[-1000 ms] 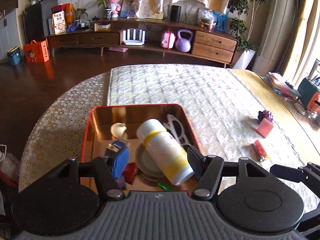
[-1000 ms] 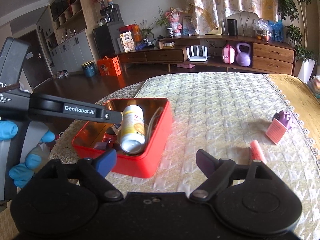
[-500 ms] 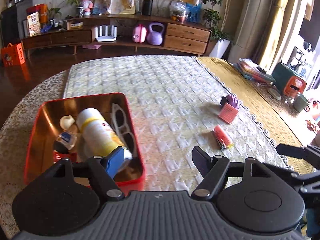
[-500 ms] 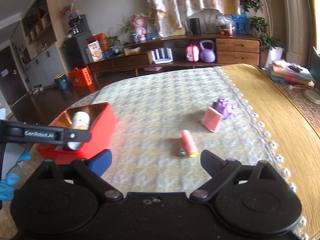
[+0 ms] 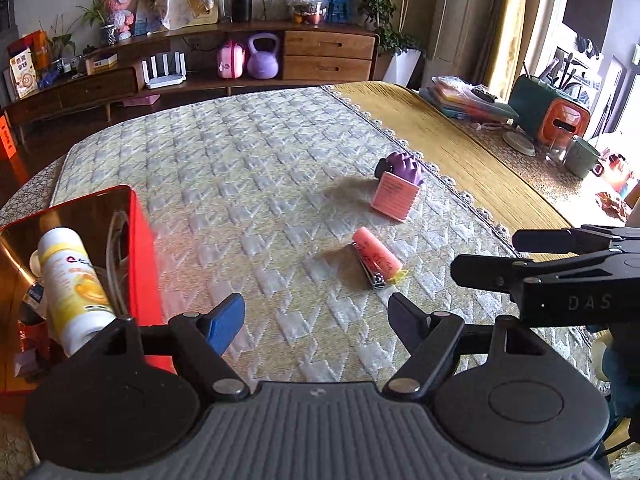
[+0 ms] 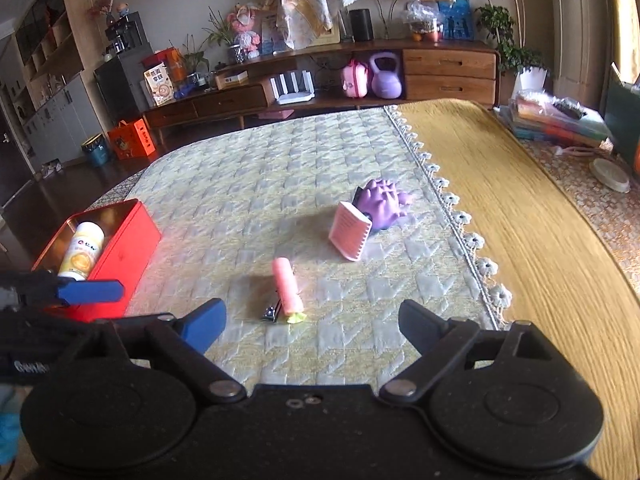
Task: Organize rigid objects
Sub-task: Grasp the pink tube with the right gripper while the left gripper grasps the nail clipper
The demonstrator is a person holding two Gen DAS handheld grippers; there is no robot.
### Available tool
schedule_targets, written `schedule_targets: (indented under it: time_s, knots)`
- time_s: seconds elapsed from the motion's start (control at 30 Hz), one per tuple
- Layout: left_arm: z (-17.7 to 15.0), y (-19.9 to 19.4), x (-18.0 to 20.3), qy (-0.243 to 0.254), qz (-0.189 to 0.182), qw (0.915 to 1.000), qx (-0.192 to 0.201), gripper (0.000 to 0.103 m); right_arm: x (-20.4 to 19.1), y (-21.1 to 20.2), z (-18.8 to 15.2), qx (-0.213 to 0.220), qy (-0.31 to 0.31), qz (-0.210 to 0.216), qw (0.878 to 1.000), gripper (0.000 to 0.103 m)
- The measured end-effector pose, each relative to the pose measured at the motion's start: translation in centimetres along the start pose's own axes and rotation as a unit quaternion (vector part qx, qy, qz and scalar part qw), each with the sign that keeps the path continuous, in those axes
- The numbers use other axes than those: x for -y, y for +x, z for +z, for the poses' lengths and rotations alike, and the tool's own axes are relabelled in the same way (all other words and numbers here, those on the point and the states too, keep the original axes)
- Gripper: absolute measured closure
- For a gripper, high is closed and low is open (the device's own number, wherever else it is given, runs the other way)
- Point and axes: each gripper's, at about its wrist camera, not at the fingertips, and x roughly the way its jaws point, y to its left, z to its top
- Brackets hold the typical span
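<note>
A red tin box sits at the left of the quilted table; it also shows in the right wrist view. It holds a white and yellow bottle and small items. A pink nail clipper lies mid-table. Beyond it stand a pink ribbed piece and a purple toy. My left gripper is open and empty, just right of the box. My right gripper is open and empty, just short of the clipper.
A yellow cloth covers the table's right part beyond a lace border. Books, an orange and green case and cups stand at the far right. A wooden sideboard lines the back wall.
Both grippers have swung right, away from the red box toward the nail clipper and the pink and purple objects. The left gripper has left the box empty. Both stay open.
</note>
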Motion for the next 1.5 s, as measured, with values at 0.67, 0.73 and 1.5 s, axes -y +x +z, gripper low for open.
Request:
schedule_targets:
  time_s: [0.67, 0.73, 1.5]
  knots:
    - [0.0, 6.7, 1.9, -0.004, -0.010, 0.9999, -0.009, 0.025, 0.8, 8.1, 2.8, -0.091, 0.041, 0.058, 0.993, 0.058]
    - [0.0, 7.1, 1.9, -0.003, -0.012, 0.9999, -0.009, 0.025, 0.6, 8.4, 2.7, -0.095, 0.045, 0.066, 0.992, 0.062]
    - [0.0, 8.9, 3.8, 0.069, 0.007, 0.9975, 0.011, 0.057, -0.1, 10.0, 2.9, -0.080, 0.024, 0.058, 0.995, 0.084]
